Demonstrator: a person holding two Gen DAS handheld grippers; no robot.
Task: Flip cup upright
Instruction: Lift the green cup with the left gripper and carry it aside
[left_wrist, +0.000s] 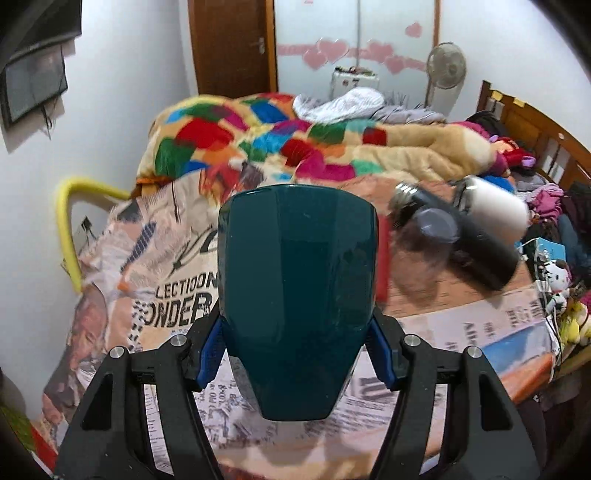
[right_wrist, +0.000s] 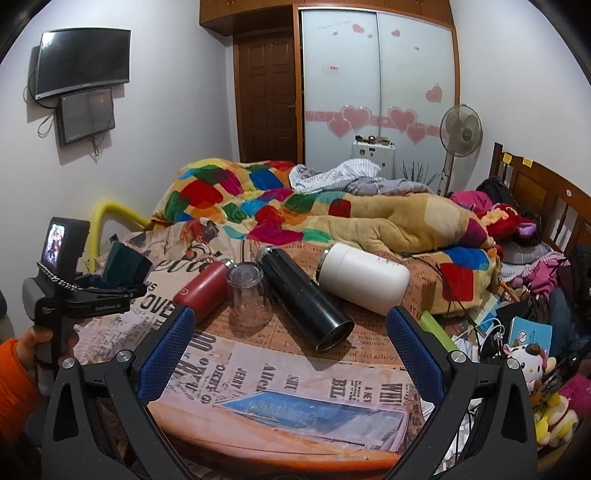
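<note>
Left wrist view | left gripper (left_wrist: 297, 347) jaws pinch dark teal smooth cup (left_wrist: 297, 295) between them, off the counter (right_wrist: 295, 424) | right gripper (right_wrist: 291, 354) jaws spread, holding nothing

In the left wrist view the teal cup (left_wrist: 297, 291) hides the desk (left_wrist: 461, 332) behind it; at two o'clock the black flask (left_wrist: 476, 243) and white flask (left_wrist: 495, 206) are motion-blurred.

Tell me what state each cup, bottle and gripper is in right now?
Teal cup: held off the table, clamped by the left gripper.
Right gripper: open, empty.
Clear glass: upside down on the table.
Black flask: lying on its side.
White bottle: lying on its side.
Red bottle: lying on its side.
</note>
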